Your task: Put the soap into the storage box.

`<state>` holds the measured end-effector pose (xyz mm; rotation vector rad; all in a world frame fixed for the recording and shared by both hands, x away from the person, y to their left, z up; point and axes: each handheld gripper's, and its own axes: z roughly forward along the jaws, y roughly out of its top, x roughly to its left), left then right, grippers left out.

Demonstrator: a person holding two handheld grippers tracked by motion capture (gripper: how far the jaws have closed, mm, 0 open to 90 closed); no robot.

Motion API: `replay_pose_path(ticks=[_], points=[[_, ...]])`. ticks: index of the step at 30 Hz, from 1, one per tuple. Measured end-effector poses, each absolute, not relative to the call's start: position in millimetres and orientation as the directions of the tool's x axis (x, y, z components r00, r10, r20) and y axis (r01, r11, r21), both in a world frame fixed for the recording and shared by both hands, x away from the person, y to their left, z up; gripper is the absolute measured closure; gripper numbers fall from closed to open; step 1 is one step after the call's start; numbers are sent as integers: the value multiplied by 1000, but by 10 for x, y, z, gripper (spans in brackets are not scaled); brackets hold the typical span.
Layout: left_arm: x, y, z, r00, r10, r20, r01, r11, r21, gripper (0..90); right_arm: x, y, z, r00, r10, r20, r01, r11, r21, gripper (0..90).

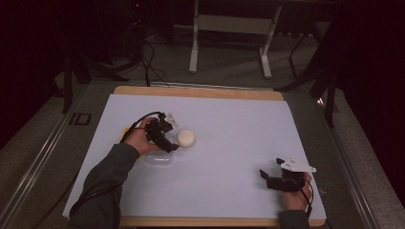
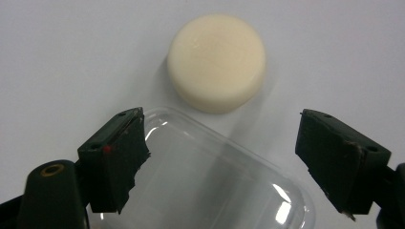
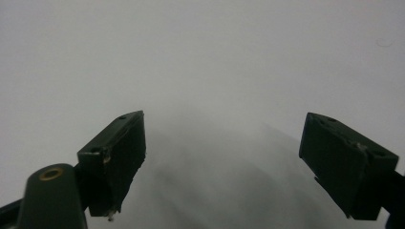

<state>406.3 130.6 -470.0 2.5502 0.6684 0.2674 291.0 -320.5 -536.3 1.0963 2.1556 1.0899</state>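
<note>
The right gripper (image 1: pixel 270 177) sat near the table's front edge, jaws spread wide with nothing in them. Further in, the left gripper (image 2: pixel 219 157) hung wide open over a clear plastic lid (image 2: pixel 215 186), with a cream soap puck (image 2: pixel 217 62) just beyond on the white sheet (image 1: pixel 229 124).

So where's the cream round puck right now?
High view: the cream puck lies left of centre on the white sheet, just right of the left tool, beyond the clear lid.

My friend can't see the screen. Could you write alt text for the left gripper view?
A round cream-coloured puck lies on a white table surface, beside a clear plastic lid-like shell. Two open black fingers of the left gripper hover over the shell.
</note>
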Motion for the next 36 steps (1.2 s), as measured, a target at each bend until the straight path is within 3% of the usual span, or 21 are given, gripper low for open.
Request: replay_pose_path(ticks=[22, 36], points=[[4245, 1178, -4820, 859, 510, 43, 442, -781, 441, 147, 2911, -3207, -5363, -561, 825, -61, 439, 359, 824, 159], [4387, 1090, -4889, 841, 540, 12, 484, -764, 427, 66, 2911, -3208, -5362, -561, 826, -61, 439, 358, 824, 159]])
